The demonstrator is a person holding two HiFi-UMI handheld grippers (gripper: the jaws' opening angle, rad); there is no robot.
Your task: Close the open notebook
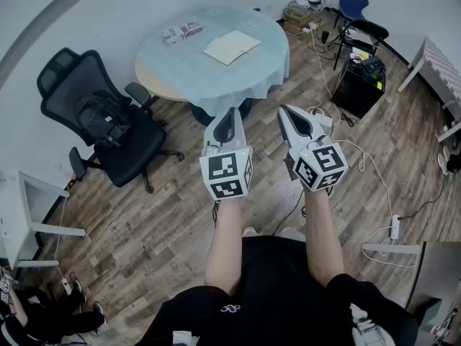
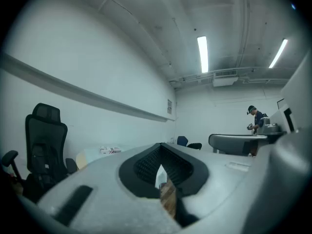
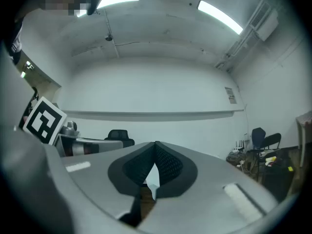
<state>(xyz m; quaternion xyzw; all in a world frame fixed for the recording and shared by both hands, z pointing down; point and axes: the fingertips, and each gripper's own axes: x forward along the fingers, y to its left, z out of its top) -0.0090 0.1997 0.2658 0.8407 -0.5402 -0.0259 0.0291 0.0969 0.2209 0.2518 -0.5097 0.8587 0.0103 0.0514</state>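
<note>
The open notebook (image 1: 230,47) lies flat with pale pages up on the round table (image 1: 180,71), which has a light blue cloth. Both grippers hang side by side in the air over the wooden floor, well short of the table and pointing toward it. My left gripper (image 1: 230,114) has its jaws together with nothing between them, and its own view shows the tips meeting (image 2: 161,147). My right gripper (image 1: 287,112) is also shut and empty, its tips touching (image 3: 156,145). The notebook does not show in either gripper view.
A small box (image 1: 181,32) lies on the table left of the notebook. A black office chair (image 1: 101,121) stands at the left of the table. At the right are a black case (image 1: 358,85), floor cables (image 1: 374,186) and a blue chair (image 1: 353,2). A person (image 2: 254,118) stands far off.
</note>
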